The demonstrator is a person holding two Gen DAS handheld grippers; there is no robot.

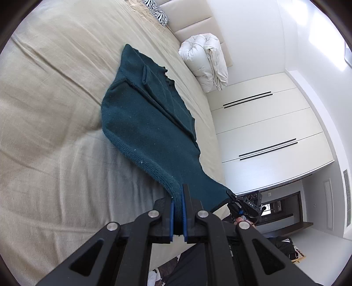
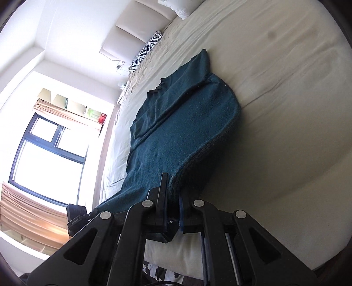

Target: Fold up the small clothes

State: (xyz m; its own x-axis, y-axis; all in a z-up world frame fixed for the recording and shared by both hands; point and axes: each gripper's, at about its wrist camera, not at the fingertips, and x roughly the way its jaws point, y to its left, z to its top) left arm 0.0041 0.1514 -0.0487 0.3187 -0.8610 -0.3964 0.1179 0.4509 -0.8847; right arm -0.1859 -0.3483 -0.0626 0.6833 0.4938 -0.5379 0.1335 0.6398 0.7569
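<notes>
a dark teal knitted sweater (image 1: 145, 123) is lifted by its ribbed hem at the near end, while its far part, with a sleeve folded across it, is still spread on the beige bed sheet (image 1: 55, 110) ahead of both tools. the hem is pinched between the closed blue pads of the left gripper (image 1: 177, 204) and likewise clamped in the right gripper (image 2: 173, 193), seen beside the left one. a rolled white duvet (image 1: 204, 59) and a zebra-print pillow (image 1: 156, 10) are seen far beyond the sweater at the headboard.

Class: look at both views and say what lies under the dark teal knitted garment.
Under the teal garment lies the beige bedsheet, visible all around it. The sheet directly beneath is covered. The near hem is lifted off the bed, clamped in the left gripper and right gripper.
</notes>
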